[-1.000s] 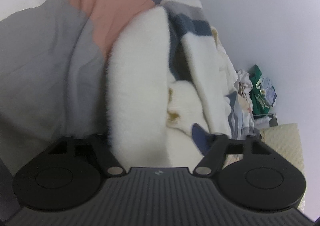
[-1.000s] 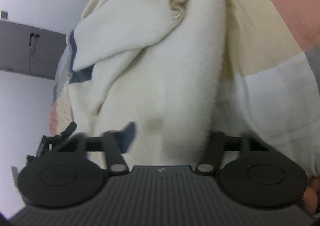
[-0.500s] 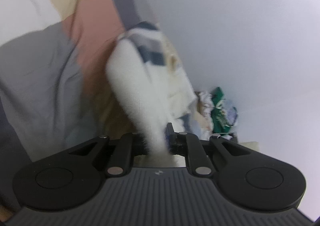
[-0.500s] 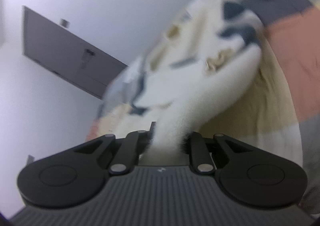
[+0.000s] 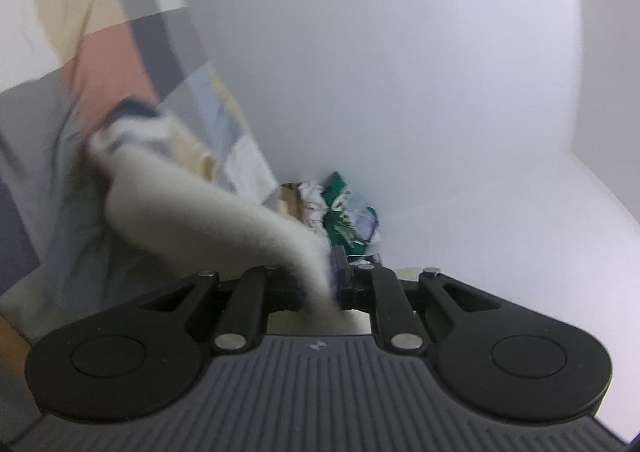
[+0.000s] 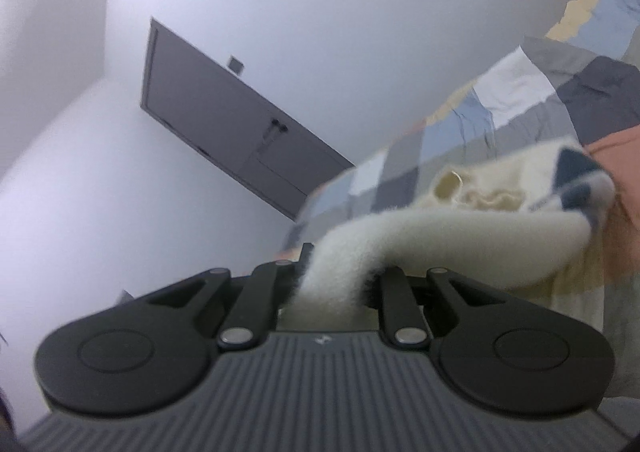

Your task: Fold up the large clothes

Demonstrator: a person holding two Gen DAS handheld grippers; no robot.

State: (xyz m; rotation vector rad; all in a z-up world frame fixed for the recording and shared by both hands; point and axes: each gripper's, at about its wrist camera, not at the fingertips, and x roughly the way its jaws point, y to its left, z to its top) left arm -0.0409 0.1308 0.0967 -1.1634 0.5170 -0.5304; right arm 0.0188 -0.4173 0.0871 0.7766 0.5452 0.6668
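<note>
Cream fleece of the striped sweater point(image 5: 192, 207) stretches above the patchwork quilt point(image 6: 520, 99), pinched by both the left gripper point(image 5: 320, 284) and the right gripper point(image 6: 332, 280), their jaws clamped on its fabric.

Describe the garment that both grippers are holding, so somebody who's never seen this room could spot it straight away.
On the patchwork bedspread lies a fuzzy cream sweater, pinched by the left gripper and right gripper. Its navy and grey bands mark it out from the flat quilt squares.
</note>
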